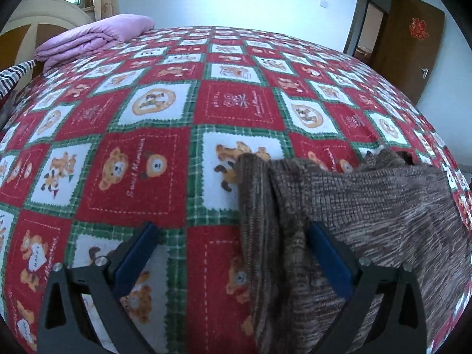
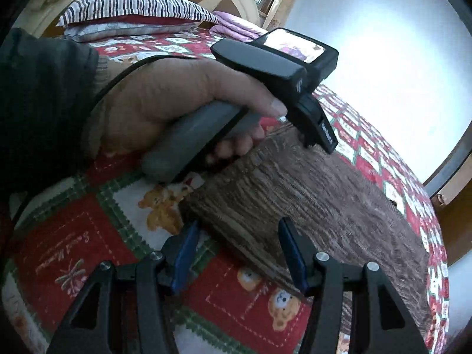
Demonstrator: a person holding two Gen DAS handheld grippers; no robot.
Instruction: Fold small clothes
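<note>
Left wrist view: we log one brown knit garment (image 1: pixel 368 206), lying flat on the teddy-bear bedspread (image 1: pixel 141 171) (red, white and green squares). Our left gripper (image 1: pixel 233 236) stands wide, gripping nothing, one finger over a garment fold. Our right gripper (image 2: pixel 237 236) is half open above the garment's edge, empty. Beyond: left hand (image 2: pixel 177 94), purple quilt (image 1: pixel 94 38), striped pillow (image 2: pixel 138 8).

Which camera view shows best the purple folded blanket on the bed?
The left wrist view: the purple blanket lies whole and unobstructed at the bed's far corner. The right wrist view shows only a small strip, beside the striped pillow.
</note>
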